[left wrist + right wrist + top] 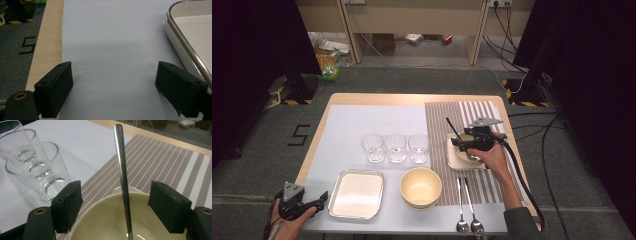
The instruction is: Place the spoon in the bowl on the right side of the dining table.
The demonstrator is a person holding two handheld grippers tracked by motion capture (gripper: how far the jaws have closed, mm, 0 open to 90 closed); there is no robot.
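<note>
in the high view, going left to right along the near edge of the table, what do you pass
Left gripper → white rectangular tray → empty cream bowl → two spoons lying side by side on the striped placemat.

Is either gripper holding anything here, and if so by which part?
Nothing is held. The right gripper stands open around the spoon handle in the bowl; the left gripper is open over bare mat.
</note>
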